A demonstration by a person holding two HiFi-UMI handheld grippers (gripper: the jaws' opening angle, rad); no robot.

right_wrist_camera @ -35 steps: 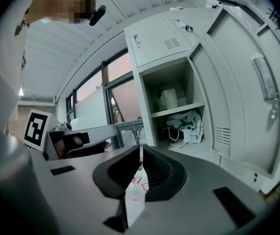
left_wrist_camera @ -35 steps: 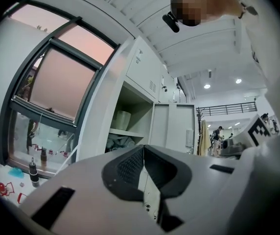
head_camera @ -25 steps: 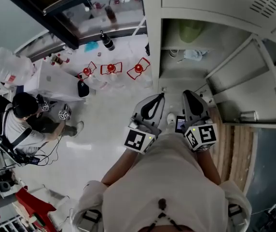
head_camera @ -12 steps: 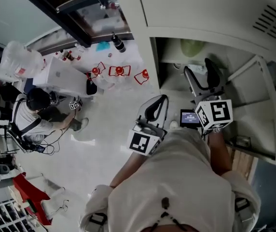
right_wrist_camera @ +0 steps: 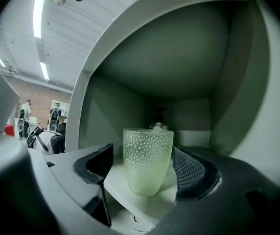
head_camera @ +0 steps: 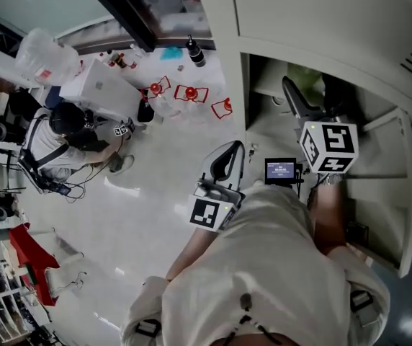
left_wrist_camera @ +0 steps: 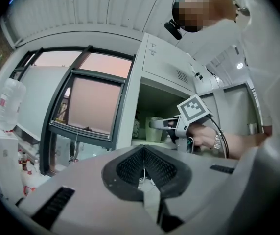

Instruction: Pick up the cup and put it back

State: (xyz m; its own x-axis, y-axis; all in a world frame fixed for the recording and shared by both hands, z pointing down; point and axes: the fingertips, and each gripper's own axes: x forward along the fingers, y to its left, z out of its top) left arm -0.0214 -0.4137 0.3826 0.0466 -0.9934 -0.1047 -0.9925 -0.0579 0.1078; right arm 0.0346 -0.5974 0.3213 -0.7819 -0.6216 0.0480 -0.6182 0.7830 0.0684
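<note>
– So where is the cup (right_wrist_camera: 148,155) right now?
– Upright on the white shelf (right_wrist_camera: 119,181) inside the open cabinet (right_wrist_camera: 81,116), near the front edge, with a pump bottle (right_wrist_camera: 159,115) behind it. The right gripper (right_wrist_camera: 145,173) points level at it. Its jaws have just been opening and stand wide, one on each side of the cup, and neither of the pads (right_wrist_camera: 191,169) touches it.
– And the other one?
– The left gripper (left_wrist_camera: 144,169) has its jaws together on nothing, and it is held off to the side, outside the cabinet.
– How do you reckon the cup handles?
– It looks like a pale green, dimpled, translucent tumbler, glass or hard plastic, I cannot tell which. It is stiff and probably light if empty, and I would treat it as breakable. The dimples should give the pads some bite, but the wall narrows toward the foot, so a low grip might squeeze it up and out.
– So where to take hold?
– Across the middle of the body, pads square on opposite sides, closing gently. Then lift it without tilting.
</note>
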